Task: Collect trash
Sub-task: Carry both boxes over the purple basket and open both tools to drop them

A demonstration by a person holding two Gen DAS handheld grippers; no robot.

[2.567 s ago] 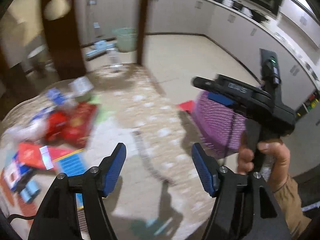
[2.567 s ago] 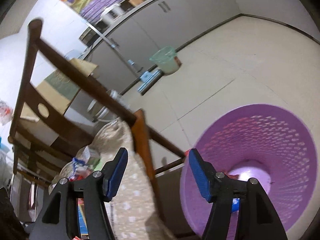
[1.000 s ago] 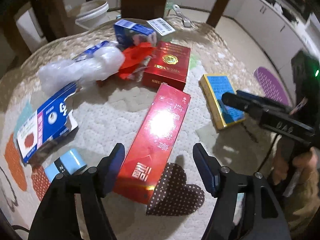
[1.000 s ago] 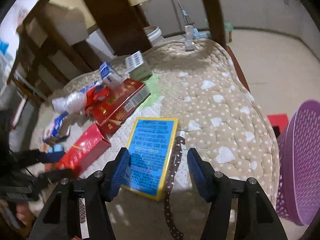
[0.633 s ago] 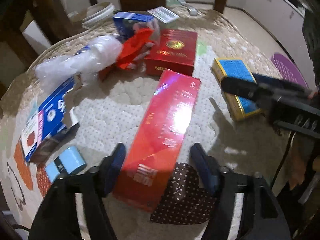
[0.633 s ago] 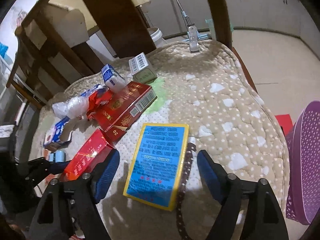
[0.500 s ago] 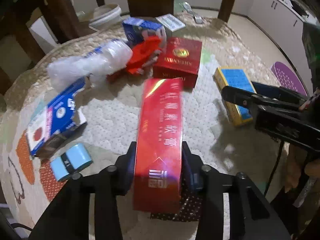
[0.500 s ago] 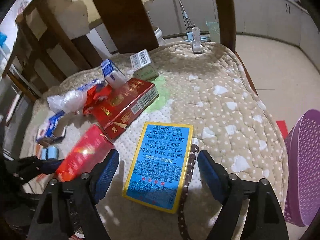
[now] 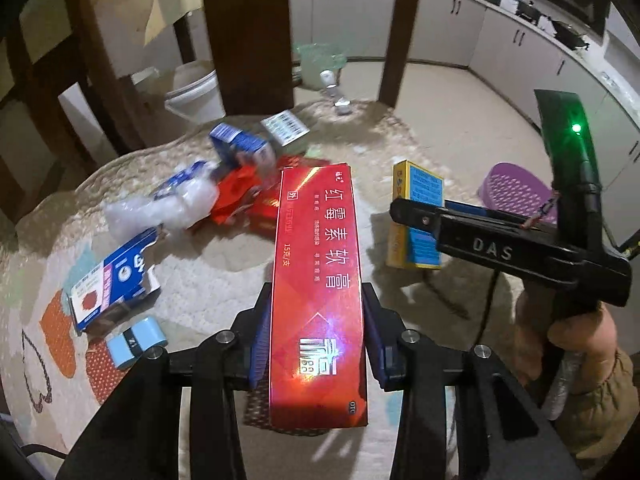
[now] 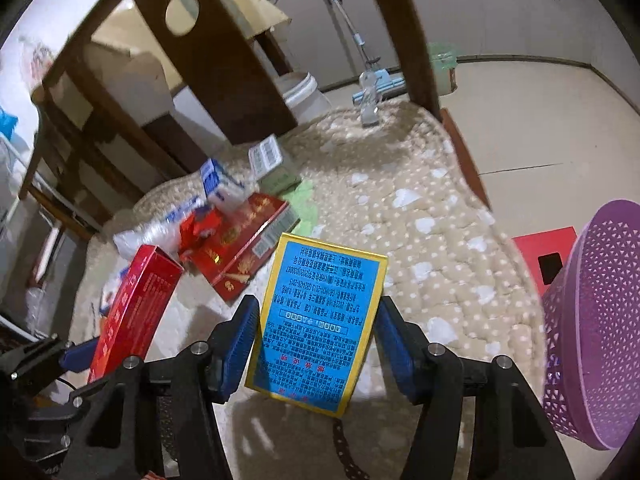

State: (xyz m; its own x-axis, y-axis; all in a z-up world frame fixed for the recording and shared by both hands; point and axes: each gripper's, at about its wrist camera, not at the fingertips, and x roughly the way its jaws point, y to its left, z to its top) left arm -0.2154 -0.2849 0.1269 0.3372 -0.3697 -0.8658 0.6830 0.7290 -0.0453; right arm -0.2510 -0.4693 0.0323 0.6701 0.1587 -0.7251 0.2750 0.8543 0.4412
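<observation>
Both look like light, stiff cardboard: the left tool pinches the long red carton across its narrow sides, while the right tool clamps the blue-and-yellow box by its long edges.

Between the left gripper's blue pads sits a glossy red carton with white lettering, the right gripper frames a blue, yellow-edged box, over a beige white-dotted cover, beside a purple latticed basket.
</observation>
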